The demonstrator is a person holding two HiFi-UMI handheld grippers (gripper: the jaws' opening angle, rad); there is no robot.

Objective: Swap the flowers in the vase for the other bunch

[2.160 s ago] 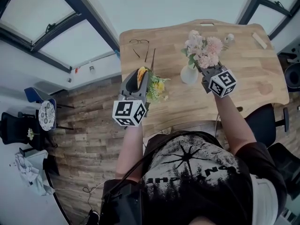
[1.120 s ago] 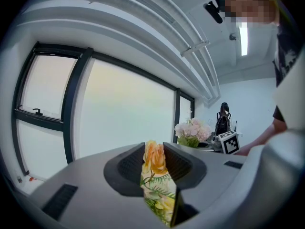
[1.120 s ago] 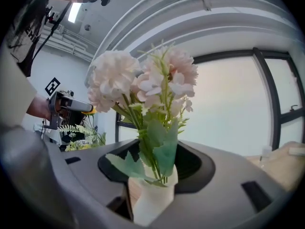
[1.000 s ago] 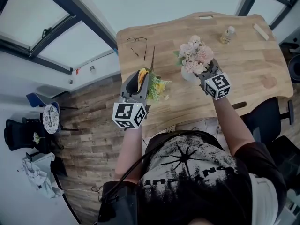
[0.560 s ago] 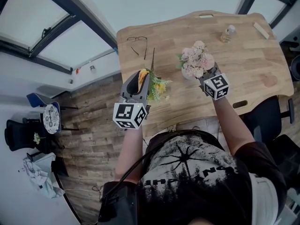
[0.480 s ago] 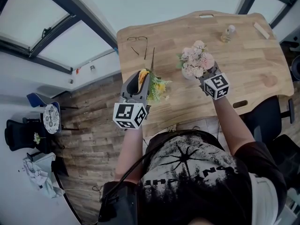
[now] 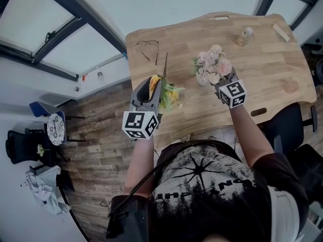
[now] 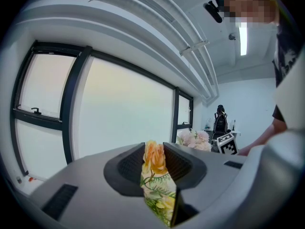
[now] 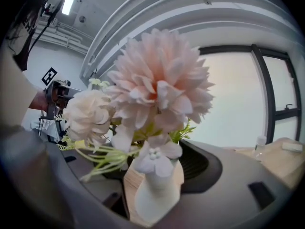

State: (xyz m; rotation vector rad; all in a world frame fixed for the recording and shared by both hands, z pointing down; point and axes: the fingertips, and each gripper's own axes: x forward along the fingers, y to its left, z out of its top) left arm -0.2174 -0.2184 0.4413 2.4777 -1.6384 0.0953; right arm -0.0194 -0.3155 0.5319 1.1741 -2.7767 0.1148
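At the left of the head view, the left gripper (image 7: 153, 80) is held up near the left edge of the light wooden table (image 7: 262, 74). Its marker cube points back toward the person. In the left gripper view, the left gripper's (image 8: 155, 164) jaws are pressed together on the bunch of yellow and orange artificial flowers with green fern leaves (image 8: 159, 194). One orange bloom rises between the two dark ribbed pads. From above, this bunch (image 7: 169, 93) fans out to the right of the jaws, over the table's near-left part.

Farther back on the table, well apart from the bunch, lies a pair of thin-rimmed spectacles (image 7: 147, 44).

To the right, the bunch of pale pink artificial flowers (image 7: 212, 67) stands in the small white ceramic vase (image 9: 155, 199) on the table. The right gripper (image 7: 221, 79) is low, just beside it on the near side. In the right gripper view, the right gripper's (image 9: 155, 175) jaws stand apart with the vase between them. A strip of table wood shows between the vase and the jaw on that view's left. The pink blooms (image 9: 157, 89) tower above the pads.

At the table's far right are a small clear bottle (image 7: 246, 34) and a pale wooden block (image 7: 280, 30), both well away from the vase.
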